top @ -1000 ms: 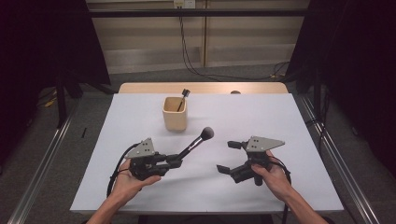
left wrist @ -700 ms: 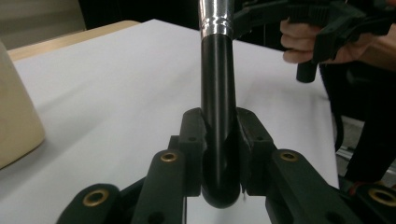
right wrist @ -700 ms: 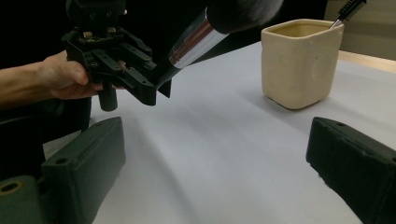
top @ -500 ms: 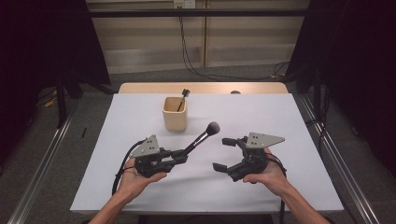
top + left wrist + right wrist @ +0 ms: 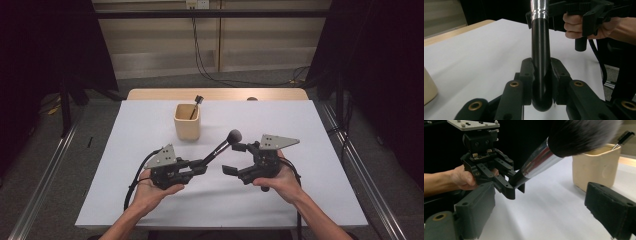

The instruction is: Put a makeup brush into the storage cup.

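Note:
My left gripper (image 5: 200,167) is shut on the black handle of a makeup brush (image 5: 220,147). The brush slants up and to the right, its dark bristle head by the right gripper's far jaw. In the left gripper view the handle (image 5: 540,50) sits clamped between both pads. My right gripper (image 5: 234,159) is open; its jaws have just been closing a little. In the right gripper view the bristle head (image 5: 584,135) hangs above the wide gap between its jaws (image 5: 541,215), touching neither pad. A beige cup (image 5: 187,121) holding a thin dark tool (image 5: 196,103) stands behind.
The white table top (image 5: 300,120) has bare room on all sides of the hands. The cup (image 5: 596,167) stands close behind the brush head in the right gripper view. Cables trail from both grippers toward the near edge.
The left gripper carried the brush to the right, up toward the right gripper. The right gripper shifted slightly left to meet it, so the brush head now sits at its jaws.

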`<state>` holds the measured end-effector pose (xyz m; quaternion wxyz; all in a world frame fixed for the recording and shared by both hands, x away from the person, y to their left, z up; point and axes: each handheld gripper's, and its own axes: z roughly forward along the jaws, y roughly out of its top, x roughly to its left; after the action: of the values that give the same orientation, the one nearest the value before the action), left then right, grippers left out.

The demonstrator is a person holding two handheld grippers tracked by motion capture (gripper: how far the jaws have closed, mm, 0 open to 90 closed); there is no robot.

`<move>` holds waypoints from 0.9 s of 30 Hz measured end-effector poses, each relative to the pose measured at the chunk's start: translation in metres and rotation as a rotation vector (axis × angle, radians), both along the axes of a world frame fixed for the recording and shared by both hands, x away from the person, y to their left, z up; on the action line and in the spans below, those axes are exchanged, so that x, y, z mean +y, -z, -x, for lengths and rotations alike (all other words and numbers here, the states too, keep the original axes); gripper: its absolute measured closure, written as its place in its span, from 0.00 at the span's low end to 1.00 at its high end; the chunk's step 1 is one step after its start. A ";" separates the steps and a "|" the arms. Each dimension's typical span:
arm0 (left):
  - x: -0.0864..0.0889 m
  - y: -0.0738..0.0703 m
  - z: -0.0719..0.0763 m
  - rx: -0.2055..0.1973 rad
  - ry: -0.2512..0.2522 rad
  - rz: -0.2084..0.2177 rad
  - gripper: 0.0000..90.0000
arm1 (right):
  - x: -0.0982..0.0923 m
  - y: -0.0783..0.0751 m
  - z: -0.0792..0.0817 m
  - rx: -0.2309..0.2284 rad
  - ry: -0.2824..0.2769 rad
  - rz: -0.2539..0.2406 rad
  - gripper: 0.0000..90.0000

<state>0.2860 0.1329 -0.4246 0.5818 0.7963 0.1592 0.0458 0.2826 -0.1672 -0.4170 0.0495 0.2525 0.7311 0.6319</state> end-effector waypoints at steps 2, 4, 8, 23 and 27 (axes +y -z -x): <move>-0.002 0.001 0.001 0.003 0.009 0.001 0.83 | 0.001 0.000 -0.001 0.007 -0.008 -0.006 0.15; -0.003 0.003 0.002 0.004 0.019 -0.006 0.83 | 0.003 0.001 -0.002 0.010 -0.012 -0.010 0.18; -0.006 0.005 0.002 0.010 0.035 -0.008 0.83 | 0.004 0.003 -0.003 0.025 -0.035 -0.023 0.27; -0.010 0.011 0.004 0.012 0.028 -0.019 0.83 | 0.005 0.005 -0.003 0.035 -0.058 -0.060 0.54; -0.010 0.012 0.004 0.016 0.034 -0.018 0.83 | 0.003 0.005 -0.004 0.051 -0.056 -0.074 0.61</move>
<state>0.2819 0.1225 -0.4362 0.5740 0.8044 0.1501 0.0310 0.2870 -0.1642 -0.4224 0.0039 0.2493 0.7152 0.6529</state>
